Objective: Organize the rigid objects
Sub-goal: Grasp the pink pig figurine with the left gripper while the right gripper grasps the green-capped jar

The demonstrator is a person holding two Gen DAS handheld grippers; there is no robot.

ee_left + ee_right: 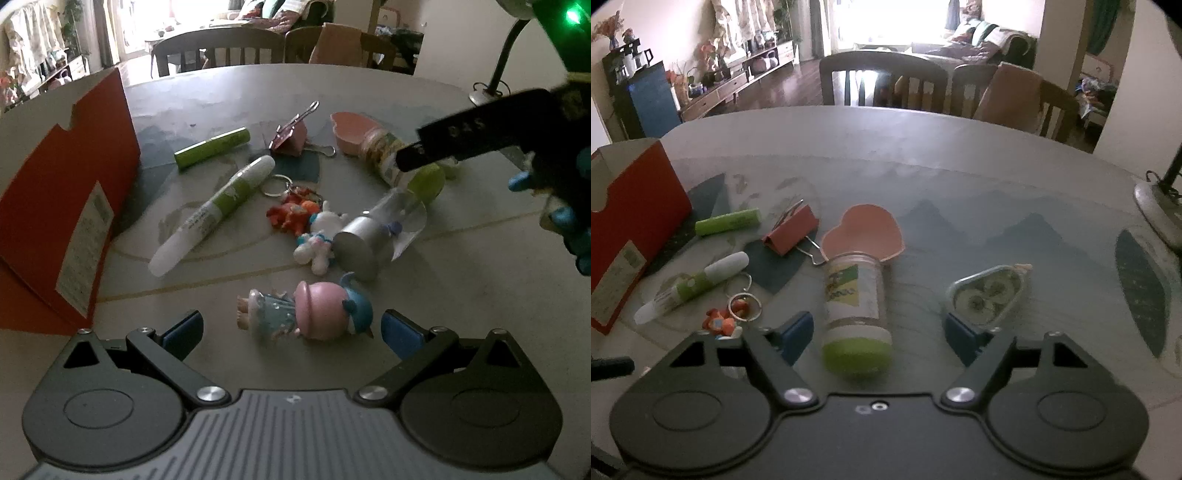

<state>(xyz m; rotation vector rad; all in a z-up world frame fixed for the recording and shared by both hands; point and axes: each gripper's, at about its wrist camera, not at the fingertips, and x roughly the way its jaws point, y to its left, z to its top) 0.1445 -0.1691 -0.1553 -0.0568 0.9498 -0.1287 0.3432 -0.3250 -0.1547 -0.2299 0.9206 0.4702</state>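
Doll and jar lie between spread fingers.

On the desk lie one red box, two green-and-white tubes, a plain green one and a longer white-tipped one, and one red binder clip. There are also one pink heart-shaped dish, one green-capped jar, one clear silver-capped bottle and one clear triangular case. The toys come to one pink-hatted doll, one white figure and one orange keyring charm.
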